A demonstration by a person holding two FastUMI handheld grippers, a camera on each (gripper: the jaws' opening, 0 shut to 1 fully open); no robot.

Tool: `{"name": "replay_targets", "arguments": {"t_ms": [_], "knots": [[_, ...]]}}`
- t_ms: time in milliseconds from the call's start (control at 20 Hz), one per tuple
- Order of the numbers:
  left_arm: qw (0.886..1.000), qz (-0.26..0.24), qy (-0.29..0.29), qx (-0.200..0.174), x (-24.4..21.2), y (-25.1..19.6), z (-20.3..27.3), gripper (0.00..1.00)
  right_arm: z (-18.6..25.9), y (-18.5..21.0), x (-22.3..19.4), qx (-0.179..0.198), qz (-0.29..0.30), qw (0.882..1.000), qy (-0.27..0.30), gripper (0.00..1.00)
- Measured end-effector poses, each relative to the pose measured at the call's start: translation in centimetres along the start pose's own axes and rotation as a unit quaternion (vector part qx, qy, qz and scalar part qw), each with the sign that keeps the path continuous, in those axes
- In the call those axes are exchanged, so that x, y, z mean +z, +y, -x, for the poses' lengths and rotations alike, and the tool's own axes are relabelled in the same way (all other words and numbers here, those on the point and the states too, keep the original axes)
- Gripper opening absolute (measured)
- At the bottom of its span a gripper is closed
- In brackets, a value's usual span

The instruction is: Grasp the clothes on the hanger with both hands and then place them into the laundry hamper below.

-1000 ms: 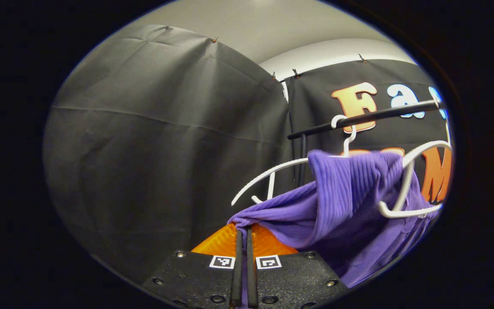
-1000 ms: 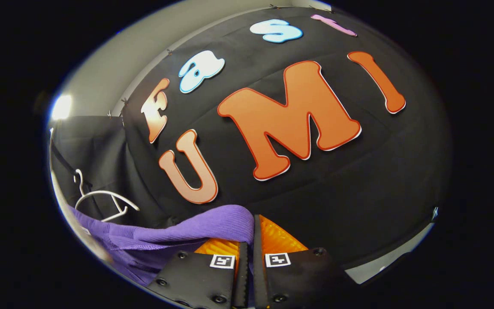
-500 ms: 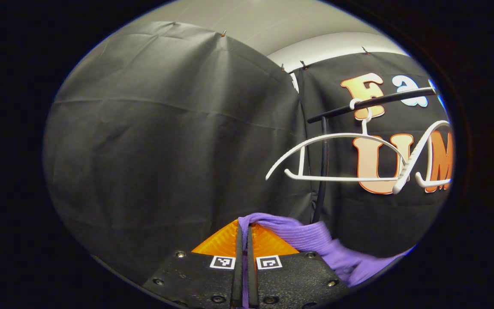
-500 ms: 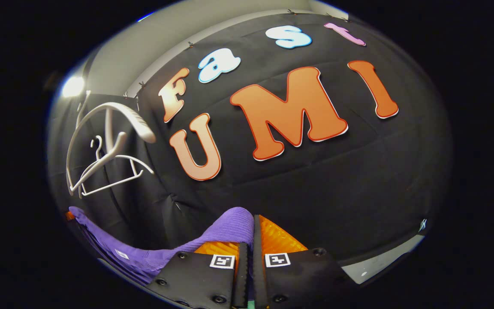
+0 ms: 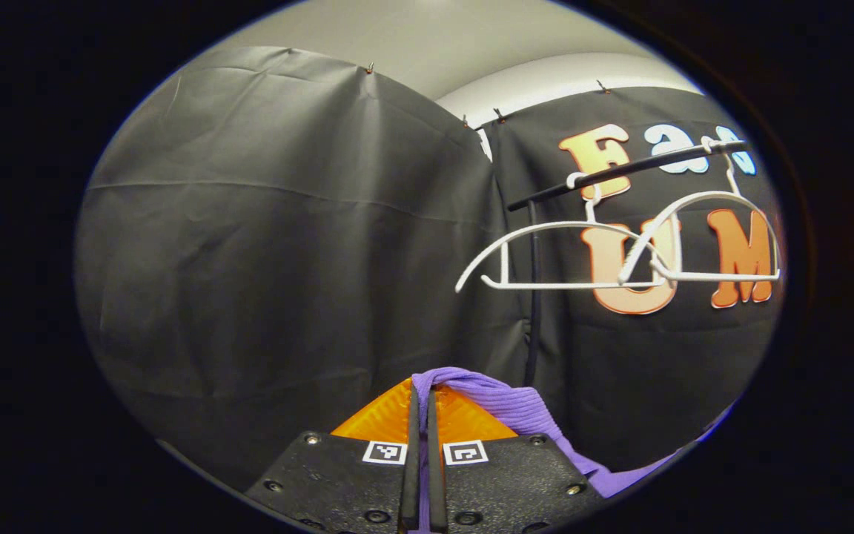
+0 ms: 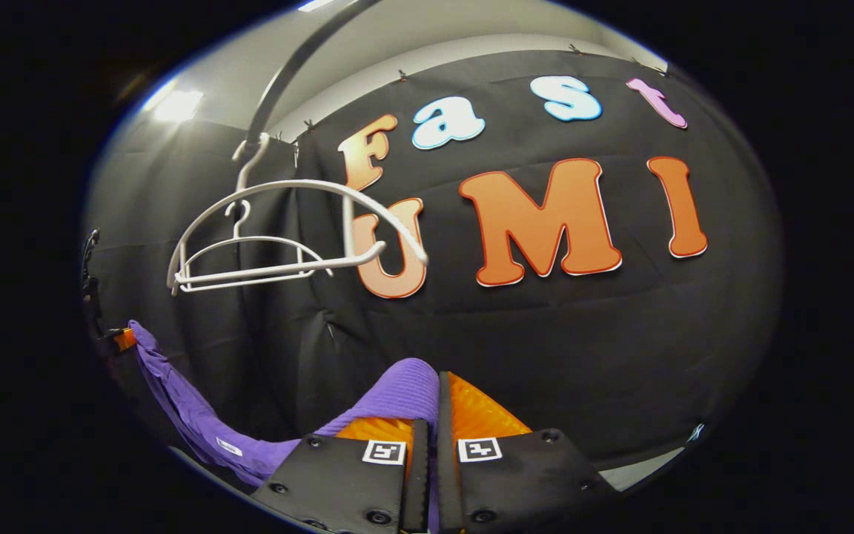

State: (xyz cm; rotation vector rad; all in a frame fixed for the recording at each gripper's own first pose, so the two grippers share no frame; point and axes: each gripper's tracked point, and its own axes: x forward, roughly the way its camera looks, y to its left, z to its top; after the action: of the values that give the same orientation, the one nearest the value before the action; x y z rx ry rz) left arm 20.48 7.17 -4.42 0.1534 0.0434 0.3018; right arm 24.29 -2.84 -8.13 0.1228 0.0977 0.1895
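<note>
A purple ribbed garment (image 5: 516,411) hangs free of the hangers, pinched at one end by my left gripper (image 5: 421,393), which is shut on its fabric. In the right gripper view the same purple garment (image 6: 390,393) drapes over the left finger of my right gripper (image 6: 433,389), which is shut on it, and sags down to the far left, where the other gripper (image 6: 121,337) holds its other end. Two bare white hangers (image 5: 583,256) hang on the black rail (image 5: 627,172); the right gripper view has those hangers (image 6: 271,237) above the cloth.
Black cloth walls (image 5: 286,245) close the booth on both sides and meet at a corner. A black upright pole (image 5: 532,297) carries the rail. A strip of pale floor (image 6: 646,471) shows at the lower right of the right gripper view.
The garment came off the hanger and dropped below it, held between both grippers. Both hangers swung bare and have settled level on the rail. Both grippers moved down and back.
</note>
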Motion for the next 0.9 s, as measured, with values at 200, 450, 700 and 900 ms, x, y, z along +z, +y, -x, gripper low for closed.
{"name": "replay_targets", "arguments": {"t_ms": [200,450,700,900], "knots": [[0.997,0.005,0.017,-0.069,-1.6,-3.8,2.1,0.03,2.2,5.6,-0.9,0.058,0.025,0.998,0.02,0.12],[0.98,0.013,0.071,-0.187,-7.0,-10.4,6.5,0.05,3.0,12.2,-5.4,0.136,0.031,0.988,0.068,0.13],[0.947,0.042,0.166,-0.273,-15.1,-16.3,10.3,0.05,3.2,14.2,-11.7,0.146,0.005,0.979,0.139,0.12],[0.924,0.056,0.27,-0.266,-22.5,-18.1,11.4,0.06,3.9,11.9,-18.6,0.104,-0.014,0.97,0.218,0.13]]}}
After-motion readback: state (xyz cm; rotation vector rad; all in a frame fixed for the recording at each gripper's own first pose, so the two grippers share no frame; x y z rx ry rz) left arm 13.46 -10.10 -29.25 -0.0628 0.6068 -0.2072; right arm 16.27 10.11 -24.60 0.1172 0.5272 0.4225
